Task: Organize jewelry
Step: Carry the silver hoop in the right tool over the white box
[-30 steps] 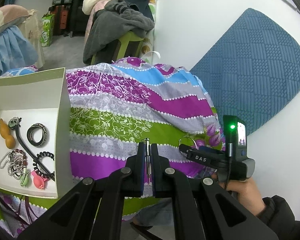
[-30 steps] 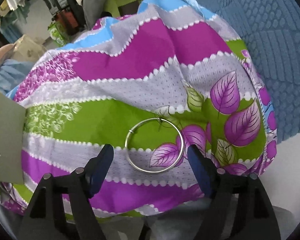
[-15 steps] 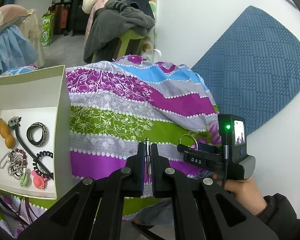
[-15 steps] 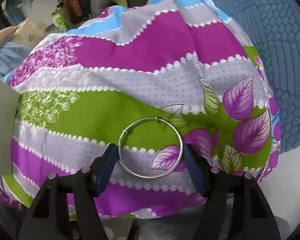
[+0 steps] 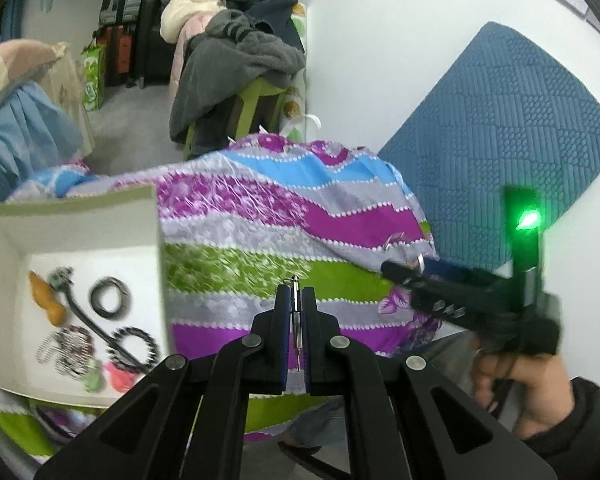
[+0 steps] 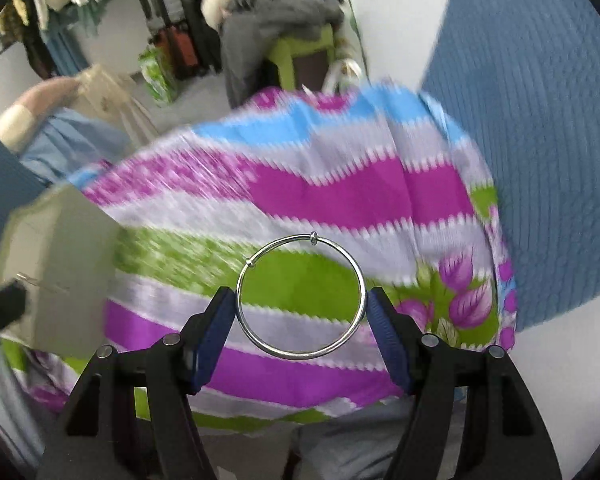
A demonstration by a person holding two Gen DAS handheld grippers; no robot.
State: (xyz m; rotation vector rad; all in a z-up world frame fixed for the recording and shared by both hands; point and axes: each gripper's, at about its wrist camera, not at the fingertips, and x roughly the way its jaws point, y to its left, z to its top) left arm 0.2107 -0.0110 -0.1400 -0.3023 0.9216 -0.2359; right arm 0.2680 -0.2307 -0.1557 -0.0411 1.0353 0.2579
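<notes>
My right gripper (image 6: 301,312) is shut on a silver bangle (image 6: 301,298), pinched across its width and held above the striped cloth (image 6: 300,192). It also shows in the left wrist view (image 5: 416,272) at the right. My left gripper (image 5: 295,320) is shut on a thin silver metal piece (image 5: 295,312) that stands upright between the pads. A white box (image 5: 4,240) at the left holds several pieces: an orange gourd charm (image 5: 46,300), a black ring band (image 5: 110,300), a beaded bracelet (image 5: 68,350) and a black coil tie (image 5: 134,346).
A colourful striped cloth (image 5: 260,240) covers the table. A blue quilted cushion (image 5: 500,160) leans on the white wall at the right. A green stool piled with clothes (image 5: 240,80) stands behind. The box side shows at the left in the right wrist view (image 6: 56,272).
My right gripper closed on the bangle and lifted it off the cloth. The left gripper kept its hold and shifted little.
</notes>
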